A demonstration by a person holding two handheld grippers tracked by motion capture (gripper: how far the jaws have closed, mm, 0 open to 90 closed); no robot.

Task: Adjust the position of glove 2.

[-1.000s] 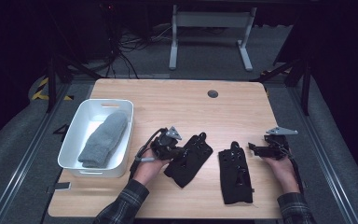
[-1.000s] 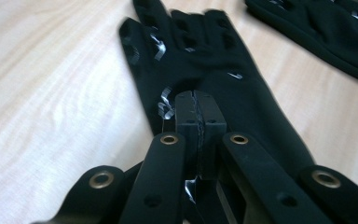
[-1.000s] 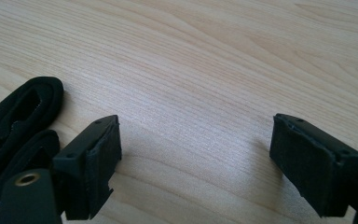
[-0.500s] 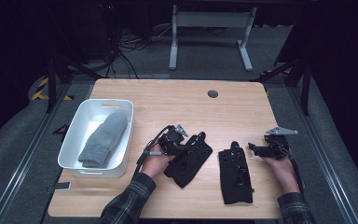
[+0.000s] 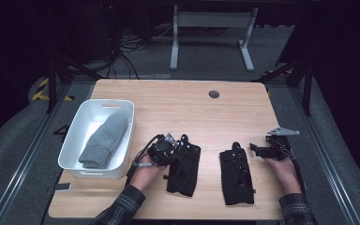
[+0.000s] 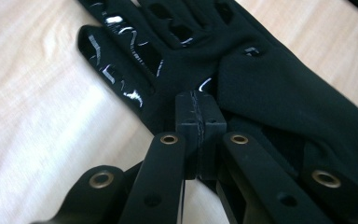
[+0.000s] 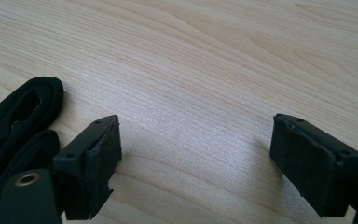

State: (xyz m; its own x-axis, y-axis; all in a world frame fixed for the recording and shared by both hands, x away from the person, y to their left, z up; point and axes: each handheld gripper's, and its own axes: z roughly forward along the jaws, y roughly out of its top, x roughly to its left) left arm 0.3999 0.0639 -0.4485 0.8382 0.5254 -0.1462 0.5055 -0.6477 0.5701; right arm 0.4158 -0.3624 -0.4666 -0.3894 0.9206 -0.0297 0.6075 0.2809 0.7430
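Two grippers worked the table (image 5: 178, 101). The left gripper (image 6: 199, 122), jaws pressed together, pinched the left black glove (image 5: 183, 169) near its cuff. The right gripper (image 7: 196, 163) hovered with jaws apart beside the right black glove (image 5: 236, 176); a white bin (image 5: 75, 140) held a grey mitten (image 5: 103, 140).

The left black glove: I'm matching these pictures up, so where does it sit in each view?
High view: the left black glove lies at bottom centre, under the left gripper.
Left gripper view: it spreads from the top to the right edge, with the jaws shut at its edge.
Right gripper view: the dark fabric at the left edge looks like the other glove; I can't place the left one.
Shared landmark: the light wooden table.
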